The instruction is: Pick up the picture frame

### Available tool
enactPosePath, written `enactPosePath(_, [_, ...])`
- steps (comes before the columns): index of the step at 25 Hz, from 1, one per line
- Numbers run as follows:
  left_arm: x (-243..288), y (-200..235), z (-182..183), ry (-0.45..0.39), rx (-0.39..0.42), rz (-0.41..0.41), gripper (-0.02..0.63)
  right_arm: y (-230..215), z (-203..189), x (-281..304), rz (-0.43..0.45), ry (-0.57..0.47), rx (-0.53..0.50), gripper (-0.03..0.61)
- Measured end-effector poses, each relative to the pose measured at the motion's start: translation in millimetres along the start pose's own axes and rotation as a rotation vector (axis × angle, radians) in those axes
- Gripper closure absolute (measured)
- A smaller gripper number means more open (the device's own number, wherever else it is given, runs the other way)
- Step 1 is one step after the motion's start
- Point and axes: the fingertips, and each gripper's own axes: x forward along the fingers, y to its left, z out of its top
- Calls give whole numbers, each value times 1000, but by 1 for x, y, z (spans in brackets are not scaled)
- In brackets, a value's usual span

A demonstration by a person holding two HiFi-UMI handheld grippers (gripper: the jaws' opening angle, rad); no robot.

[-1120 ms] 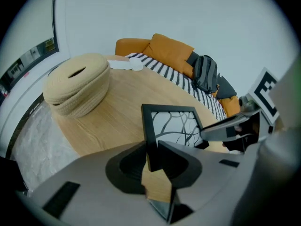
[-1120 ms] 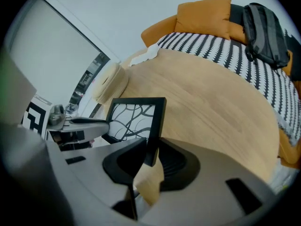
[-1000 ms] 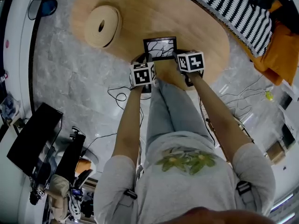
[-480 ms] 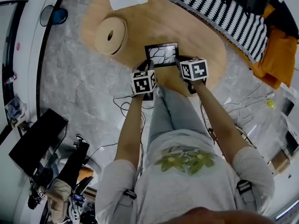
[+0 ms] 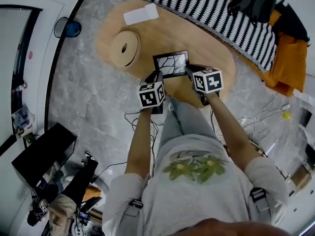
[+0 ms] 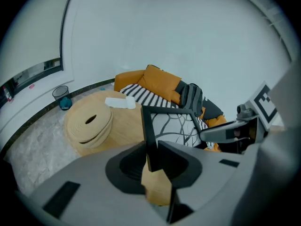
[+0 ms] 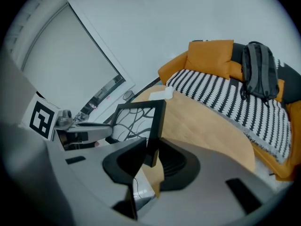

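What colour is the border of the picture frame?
The picture frame has a black border; the right gripper view shows it best.

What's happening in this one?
A person holds a hand-held gripper in each hand, both clamped on a black picture frame: the left hand-held gripper on its left edge, the right hand-held gripper on its right edge. The frame appears to hang clear of the wooden table below.
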Motion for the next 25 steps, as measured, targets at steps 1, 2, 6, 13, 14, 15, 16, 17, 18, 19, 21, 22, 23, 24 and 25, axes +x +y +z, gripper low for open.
enactPosePath(1, [-6, -1, 4, -8, 4, -2, 525, 3, 3, -5, 1, -9, -3, 491])
enactPosePath(2, [-11, -3, 7, -17, 9, -4, 525, 7, 6, -9, 3, -17, -7, 491])
enactPosePath(6, [-35, -6, 15, -48, 17, -12, 523, 24, 13, -27, 20, -52, -29, 491])
enactPosePath(13, [-77, -17, 21, -101, 2, -31, 523, 50, 16, -61, 45, -112, -47, 491])
enactPosePath(14, [-83, -17, 23, -109, 1, -33, 523, 54, 17, -66, 49, -120, -50, 489])
enactPosePath(15, [-89, -19, 25, -119, 1, -37, 523, 57, 17, -70, 53, -130, -53, 489])
enactPosePath(16, [-94, -20, 27, -129, 0, -41, 523, 61, 19, -75, 57, -140, -55, 489])
enactPosePath(17, [-100, -21, 29, -138, -1, -45, 523, 64, 20, -80, 60, -150, -56, 489])
enactPosePath(18, [-105, -23, 32, -148, -2, -48, 523, 67, 22, -84, 63, -160, -57, 489])
enactPosePath(19, [-110, -25, 34, -157, -3, -51, 523, 69, 24, -89, 66, -171, -59, 489])
enactPosePath(21, [-119, -29, 38, -177, -1, -55, 523, 73, 27, -98, 70, -189, -64, 491])
enactPosePath(22, [-124, -32, 40, -186, 4, -56, 523, 75, 28, -103, 70, -198, -66, 491])
enactPosePath(23, [-129, -35, 41, -195, 14, -54, 523, 77, 28, -108, 72, -206, -67, 490])
enactPosePath(24, [-134, -38, 42, -203, 30, -49, 523, 79, 28, -113, 74, -214, -67, 491])
enactPosePath(25, [-139, -42, 44, -213, 51, -41, 523, 80, 28, -118, 76, -221, -67, 491])
